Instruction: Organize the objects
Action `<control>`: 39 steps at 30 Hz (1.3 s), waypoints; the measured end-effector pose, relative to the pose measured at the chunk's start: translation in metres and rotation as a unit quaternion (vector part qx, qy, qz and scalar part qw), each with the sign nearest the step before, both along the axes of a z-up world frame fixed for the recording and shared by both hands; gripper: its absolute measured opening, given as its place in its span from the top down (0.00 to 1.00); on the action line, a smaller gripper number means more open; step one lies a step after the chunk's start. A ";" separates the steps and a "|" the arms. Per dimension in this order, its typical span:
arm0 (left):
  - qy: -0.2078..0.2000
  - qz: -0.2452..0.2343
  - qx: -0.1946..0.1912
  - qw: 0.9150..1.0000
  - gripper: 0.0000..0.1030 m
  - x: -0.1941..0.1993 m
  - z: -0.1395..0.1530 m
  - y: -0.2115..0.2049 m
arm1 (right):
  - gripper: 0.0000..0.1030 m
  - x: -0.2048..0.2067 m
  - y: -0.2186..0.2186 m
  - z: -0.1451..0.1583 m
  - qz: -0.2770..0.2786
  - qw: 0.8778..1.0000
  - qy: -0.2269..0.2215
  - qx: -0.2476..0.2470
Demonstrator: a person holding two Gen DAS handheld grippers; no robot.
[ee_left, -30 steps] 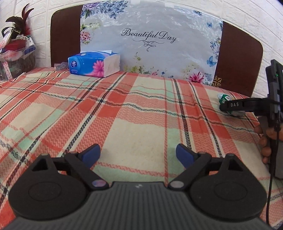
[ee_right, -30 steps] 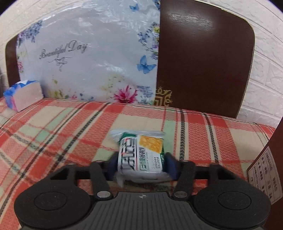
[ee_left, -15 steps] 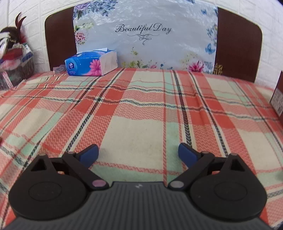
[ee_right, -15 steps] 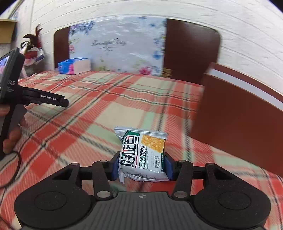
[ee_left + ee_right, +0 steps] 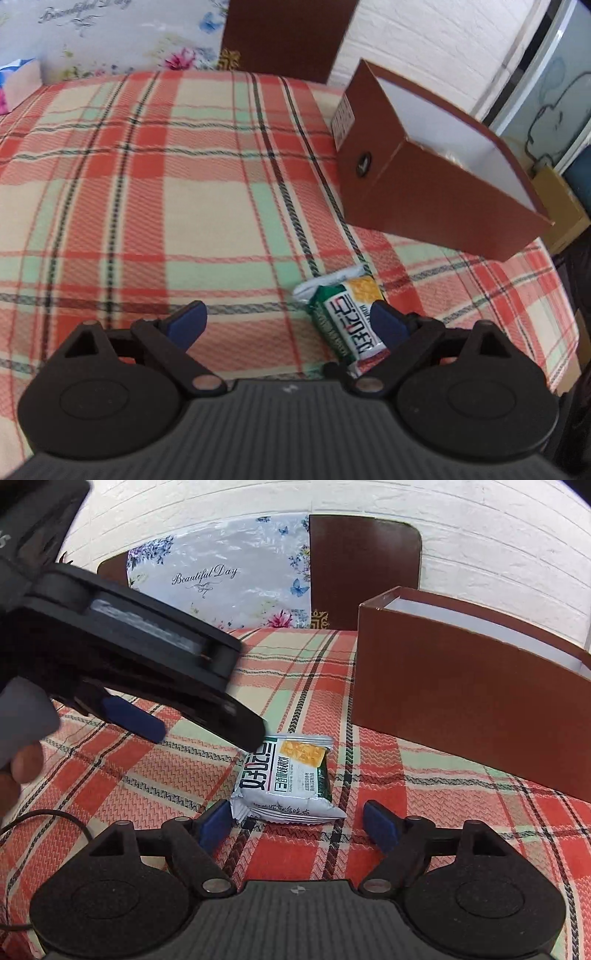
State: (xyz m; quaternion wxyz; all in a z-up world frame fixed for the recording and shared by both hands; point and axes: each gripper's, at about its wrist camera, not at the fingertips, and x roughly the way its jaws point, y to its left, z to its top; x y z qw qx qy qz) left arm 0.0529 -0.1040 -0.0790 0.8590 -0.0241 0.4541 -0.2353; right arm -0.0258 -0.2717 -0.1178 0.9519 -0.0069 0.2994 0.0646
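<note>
A white and green snack packet [image 5: 286,777] lies flat on the plaid bedspread [image 5: 369,753]. My right gripper [image 5: 299,823] is open, its blue pads either side of the packet's near end, not pressing it. My left gripper [image 5: 290,321] is open; the packet [image 5: 347,321] lies just inside its right finger [image 5: 386,321]. In the right wrist view the left gripper [image 5: 159,701] hovers over the packet's left side. An open brown box [image 5: 469,675] with a white inside stands to the right, also in the left wrist view [image 5: 424,173].
A floral "Beautiful Day" cushion [image 5: 221,579] leans on the dark headboard [image 5: 365,565] at the back. A tissue box [image 5: 18,85] sits at far left. The bed's right edge drops off past the box [image 5: 561,295].
My right gripper has opened and let the packet down on the bedspread near the brown box. My left gripper has swung right and come down beside the packet.
</note>
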 end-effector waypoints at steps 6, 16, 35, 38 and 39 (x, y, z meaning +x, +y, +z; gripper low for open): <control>0.011 -0.043 -0.006 0.999 0.55 0.006 -0.010 -0.029 | 0.53 0.010 -0.003 -0.001 0.034 0.999 -0.003 -0.003; -0.055 -0.062 -0.010 0.996 0.62 -0.011 0.053 -0.051 | 0.55 -0.010 -0.022 0.023 0.004 0.992 -0.120 0.023; -0.211 -0.061 0.080 0.972 0.41 0.098 0.087 -0.182 | 0.28 0.126 -0.118 0.034 -0.128 0.977 -0.167 0.023; -0.207 -0.056 0.091 0.973 0.38 0.092 0.087 -0.181 | 0.28 0.117 -0.123 0.027 -0.133 0.977 -0.162 0.029; -0.204 -0.055 0.092 0.973 0.38 0.089 0.087 -0.181 | 0.28 0.112 -0.124 0.025 -0.137 0.977 -0.160 0.034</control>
